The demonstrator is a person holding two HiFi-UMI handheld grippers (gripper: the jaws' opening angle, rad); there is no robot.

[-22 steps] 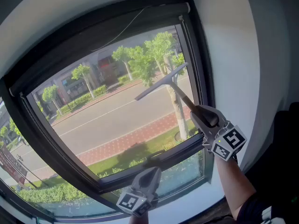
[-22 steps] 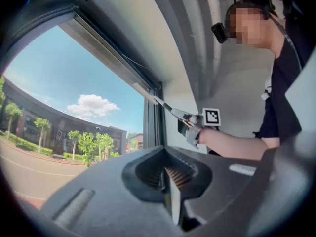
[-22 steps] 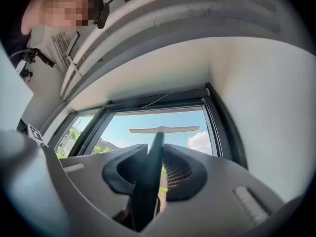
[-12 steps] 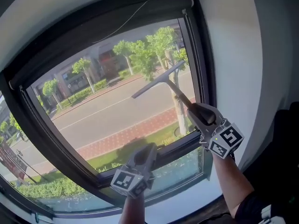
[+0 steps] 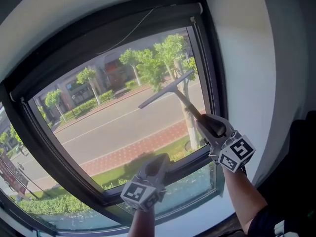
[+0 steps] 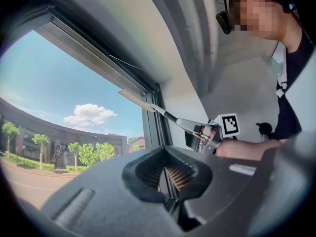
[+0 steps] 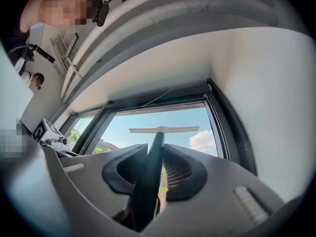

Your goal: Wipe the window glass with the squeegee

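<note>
The squeegee (image 5: 168, 90) has a grey blade tilted up to the right against the upper right part of the window glass (image 5: 106, 120). Its dark handle runs down into my right gripper (image 5: 206, 123), which is shut on it. In the right gripper view the handle (image 7: 149, 174) sits between the jaws and the blade (image 7: 164, 129) lies level across the pane. My left gripper (image 5: 159, 159) hovers by the lower window frame with its jaws together and nothing in them. The left gripper view shows the squeegee (image 6: 148, 104) reaching up along the frame.
A thick black window frame (image 5: 217, 83) surrounds the glass, with a white wall (image 5: 247, 53) to the right. A smaller lower pane (image 5: 190, 185) sits under the crossbar. A thin cord (image 5: 132, 27) hangs across the top of the window. A person stands behind (image 6: 291, 73).
My left gripper has risen from the picture's bottom edge to beside the lower frame. The squeegee blade has slid slightly left and down on the glass with the right gripper.
</note>
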